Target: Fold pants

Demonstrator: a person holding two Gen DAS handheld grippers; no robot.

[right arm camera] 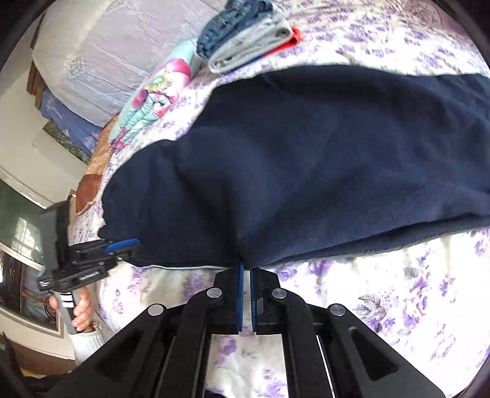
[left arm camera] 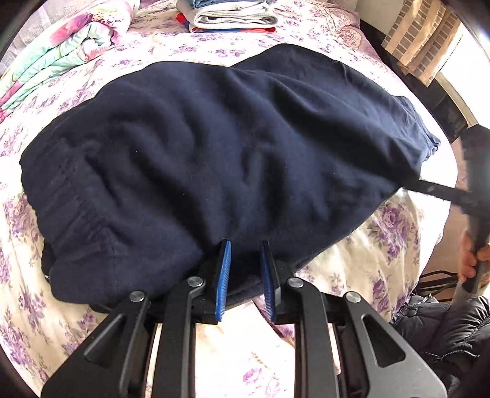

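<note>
Navy pants (left arm camera: 229, 147) lie folded across the floral bedsheet (left arm camera: 376, 254), elastic waistband to the left. My left gripper (left arm camera: 245, 263) is at their near edge, its blue pads closed on a fold of the dark cloth. In the right wrist view the same gripper (right arm camera: 128, 248) sits at the left corner of the pants (right arm camera: 306, 171). My right gripper (right arm camera: 246, 269) has its pads almost touching, tips pinching the near hem. From the left wrist view the right gripper (left arm camera: 412, 180) meets the pants' right edge, with a hand (left arm camera: 471, 260) on its handle.
A stack of folded clothes (left arm camera: 229, 15) rests at the far side of the bed, with a folded floral quilt (left arm camera: 76, 39) to its left. A dark padded jacket (left arm camera: 444, 330) lies off the bed's near right corner. The bed edge runs close below both grippers.
</note>
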